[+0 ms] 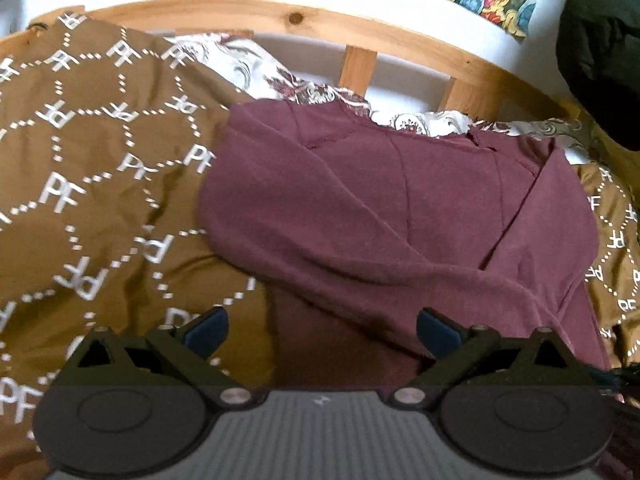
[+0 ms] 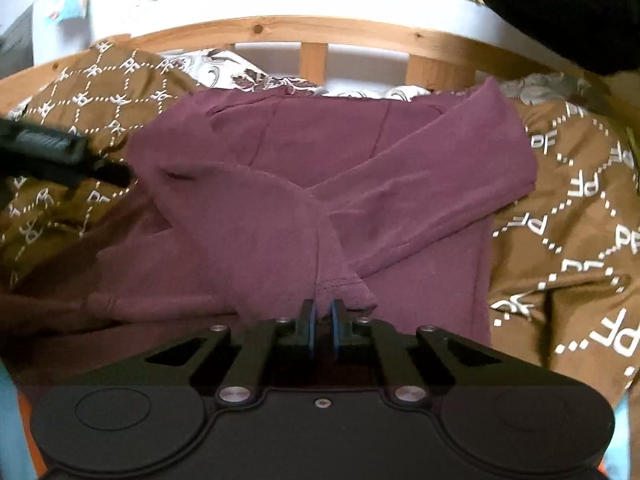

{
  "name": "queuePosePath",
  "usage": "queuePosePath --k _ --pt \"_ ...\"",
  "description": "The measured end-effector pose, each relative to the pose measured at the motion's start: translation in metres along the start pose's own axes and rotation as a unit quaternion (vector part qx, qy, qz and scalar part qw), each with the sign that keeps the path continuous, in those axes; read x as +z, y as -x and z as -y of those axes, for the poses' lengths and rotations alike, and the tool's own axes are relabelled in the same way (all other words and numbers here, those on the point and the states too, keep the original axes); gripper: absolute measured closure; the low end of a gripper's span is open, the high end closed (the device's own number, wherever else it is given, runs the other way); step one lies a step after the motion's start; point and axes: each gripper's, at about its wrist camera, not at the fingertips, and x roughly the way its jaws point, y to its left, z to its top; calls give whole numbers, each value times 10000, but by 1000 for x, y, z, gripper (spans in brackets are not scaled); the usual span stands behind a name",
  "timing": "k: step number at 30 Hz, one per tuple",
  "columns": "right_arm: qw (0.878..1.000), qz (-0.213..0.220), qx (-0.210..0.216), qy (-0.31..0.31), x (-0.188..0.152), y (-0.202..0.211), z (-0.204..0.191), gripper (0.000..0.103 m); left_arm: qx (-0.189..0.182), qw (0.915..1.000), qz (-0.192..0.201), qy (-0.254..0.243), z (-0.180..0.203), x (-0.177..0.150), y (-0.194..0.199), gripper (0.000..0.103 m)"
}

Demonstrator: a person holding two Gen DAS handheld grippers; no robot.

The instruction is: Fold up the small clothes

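A maroon long-sleeved shirt (image 1: 400,208) (image 2: 280,152) lies on a brown bedspread, its sleeves folded in across the body. In the right wrist view my right gripper (image 2: 322,316) is shut, with the sleeve cuff (image 2: 344,286) pinched between its blue pads near the shirt's lower middle. My left gripper (image 1: 322,330) stands wide open over the shirt's near left edge, with nothing between its blue pads (image 1: 208,330). The black frame of the left gripper (image 2: 52,150) also shows at the shirt's left side in the right wrist view.
The brown bedspread with white PF lettering (image 1: 80,160) (image 2: 560,220) covers the bed. A curved wooden bed rail with slats (image 1: 296,16) (image 2: 260,30) runs behind. A paisley sheet (image 1: 248,60) shows at the far edge. A dark garment (image 1: 600,40) hangs at top right.
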Motion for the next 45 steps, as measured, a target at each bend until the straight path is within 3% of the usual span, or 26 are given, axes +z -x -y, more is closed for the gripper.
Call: queuePosePath --k 2,5,7,13,19,21,22,23,28,32,34,36,41,45 --pt "9996 157 137 -171 11 4 8 77 -31 9999 -117 16 3 1 -12 1" --pt "9987 326 265 -285 39 -1 20 63 -26 9994 -338 0 4 -1 -28 1" --pt "9976 298 520 -343 63 -14 26 61 56 9986 -531 -4 4 -5 -38 1" --pt "9921 -231 1226 -109 121 -86 13 60 106 9985 -421 -325 8 -16 -41 1" --pt "9805 -943 1610 611 129 -131 -30 60 8 9987 -359 -361 5 -20 -39 1" --pt "9779 -1087 1549 890 126 -136 -40 64 9 9986 -352 -382 5 -20 -40 1" --pt "9763 -1110 1593 960 124 -137 -44 78 16 9986 -348 -394 5 -20 -40 1" --pt "9751 -1113 1612 1039 125 -136 -46 101 20 9986 -342 -408 5 -20 -40 1" --pt "9852 -658 965 1255 130 -123 -44 103 110 9980 -348 -510 10 -21 -42 1" --pt "9851 -661 844 1345 122 -129 -42 102 116 9979 -343 -535 10 -22 -42 1" --pt "9864 -606 821 1287 117 -126 -40 97 75 9980 -344 -516 9 -21 -40 1" --pt "9902 -498 797 1030 115 -115 -32 81 -30 9981 -407 -463 5 -19 -35 1" --pt "9948 -189 713 699 96 -57 -1 49 -448 9970 -442 -455 -2 -19 -10 1" --pt "9962 -238 553 630 58 -1 19 32 -766 9943 -359 -656 -7 -24 22 1"
